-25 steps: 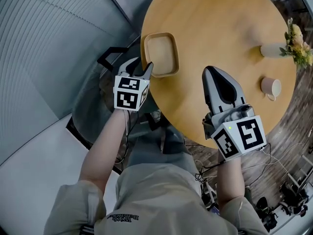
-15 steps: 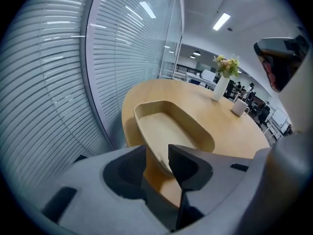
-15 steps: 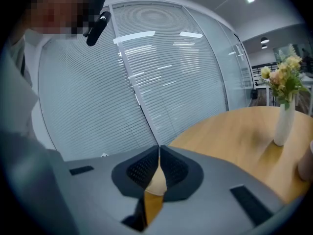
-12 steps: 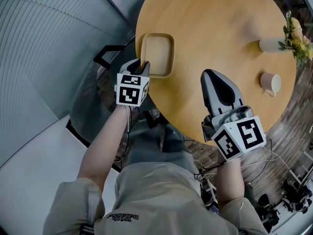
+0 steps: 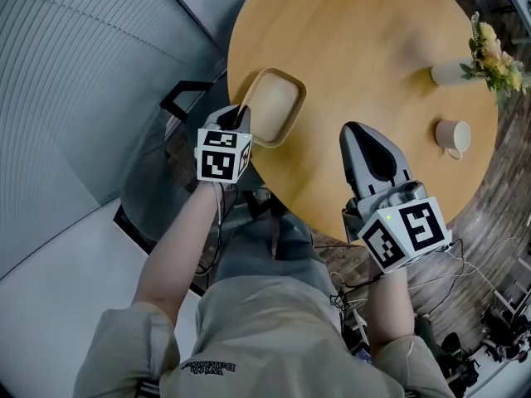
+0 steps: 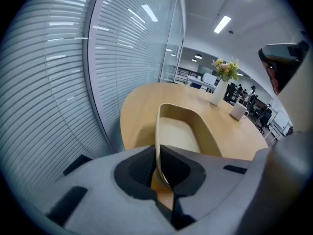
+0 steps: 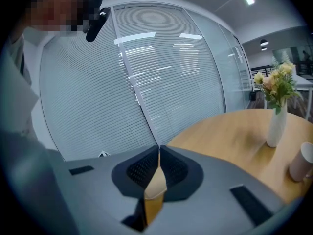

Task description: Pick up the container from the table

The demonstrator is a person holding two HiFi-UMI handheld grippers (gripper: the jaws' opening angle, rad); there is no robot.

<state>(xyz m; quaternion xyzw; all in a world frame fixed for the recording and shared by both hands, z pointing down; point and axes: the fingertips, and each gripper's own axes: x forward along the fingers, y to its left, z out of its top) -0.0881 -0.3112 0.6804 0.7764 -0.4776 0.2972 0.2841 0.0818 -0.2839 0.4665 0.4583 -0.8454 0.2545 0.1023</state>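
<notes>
container (image 5: 274, 106) at left edge of table (image 5: 365, 48), mug (image 5: 452, 137) and vase (image 5: 446, 75) opposite

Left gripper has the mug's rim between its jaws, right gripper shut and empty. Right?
Not the mug: it stands apart, across the table. The left gripper has the near wall of the tan container between its closing jaws, as the left gripper view shows. The right gripper is shut and empty.

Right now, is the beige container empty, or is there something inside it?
Empty: the container shows only its bare beige floor and walls in both the head view and the left gripper view.
</notes>
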